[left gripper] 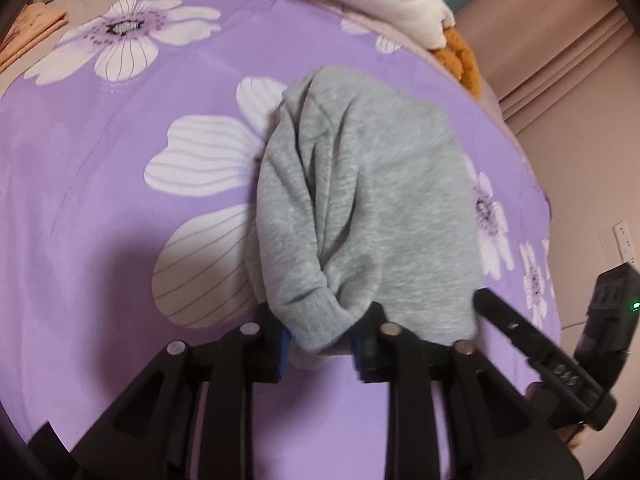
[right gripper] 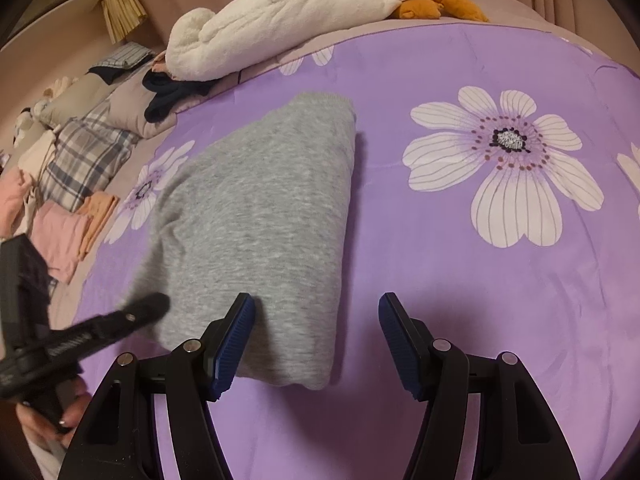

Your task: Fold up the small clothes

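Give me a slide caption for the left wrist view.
Left gripper pinches the bunched near end of a grey garment on a purple floral bedspread.

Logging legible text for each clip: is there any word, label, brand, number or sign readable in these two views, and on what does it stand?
No text can be read in either view.
Small raised marks on the right gripper's arm as seen in the left wrist view: too blurred to read.
Ruler-like white strip on the wall at the right edge: tick marks only, too small to read.
Grey garment, floral purple bedspread and folded clothes: no print or label visible.
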The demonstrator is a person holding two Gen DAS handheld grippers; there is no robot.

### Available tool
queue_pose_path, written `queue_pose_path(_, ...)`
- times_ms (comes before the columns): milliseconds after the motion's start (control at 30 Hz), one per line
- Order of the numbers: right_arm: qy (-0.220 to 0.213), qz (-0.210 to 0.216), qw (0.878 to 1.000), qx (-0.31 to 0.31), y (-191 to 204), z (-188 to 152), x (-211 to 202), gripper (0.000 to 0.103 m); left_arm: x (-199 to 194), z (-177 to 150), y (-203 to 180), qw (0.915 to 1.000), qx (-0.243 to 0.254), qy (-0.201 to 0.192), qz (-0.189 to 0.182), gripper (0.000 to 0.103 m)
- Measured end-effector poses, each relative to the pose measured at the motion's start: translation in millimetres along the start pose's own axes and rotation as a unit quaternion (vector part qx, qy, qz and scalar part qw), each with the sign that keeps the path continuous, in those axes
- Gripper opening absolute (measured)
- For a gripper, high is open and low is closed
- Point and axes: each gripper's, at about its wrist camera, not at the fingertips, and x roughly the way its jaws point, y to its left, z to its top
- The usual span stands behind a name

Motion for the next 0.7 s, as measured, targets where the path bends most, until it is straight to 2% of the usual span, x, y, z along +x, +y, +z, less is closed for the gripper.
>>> queue_pose_path(33,0.001,0.000,1.000,0.000,0.0,-0.3,0.6,0.064,-0.8,0.6,-0.5,1.0000,0.003,-0.001,0.000,0.030)
queue_pose_path(67,0.001,0.001,1.000,0.001,-0.3,-0.2,0.9,0.065,-3.0,1.8,-1.5,1.0000,0.006,-0.001,-0.002,0.035)
queue_pose_path(100,0.000,0.001,1.000,0.002,-0.5,0.4,0.4,0.067,-6.1,4.4,-2.9,0.9999,0.010,0.000,0.001,0.049)
queue_pose_path(133,-0.002,-0.001,1.000,0.002,-1.1,1.4,0.0,0.075,-9.8,7.8,-3.8,0.9998,0.014,0.002,0.011,0.063)
queue_pose_path(167,-0.006,-0.003,1.000,0.003,-2.0,3.3,-0.7,0.081,-12.8,10.4,-3.7,0.9996,0.015,0.000,0.023,0.085)
queue_pose_path(200,-0.009,-0.003,1.000,0.005,-2.9,4.6,-0.9,0.084,-17.5,13.5,-3.1,0.9993,0.016,-0.008,0.032,0.091)
queue_pose_path(267,-0.012,0.003,1.000,0.015,-7.2,9.8,-0.4,0.089,-24.6,21.0,-1.2,0.9991,0.020,-0.027,0.025,0.092)
queue_pose_path(400,-0.007,0.028,0.999,0.045,-16.4,20.5,3.8,0.095,-20.9,37.0,7.6,0.9995,0.006,-0.022,0.020,0.096)
queue_pose_path(600,0.020,0.073,0.995,0.068,-21.0,42.9,28.5,0.097,18.3,52.5,15.1,0.9986,-0.021,0.025,-0.042,0.096)
queue_pose_path(700,0.038,0.094,0.992,0.078,-18.3,49.5,48.0,0.097,33.9,51.9,15.1,0.9980,-0.033,0.035,-0.041,0.096)
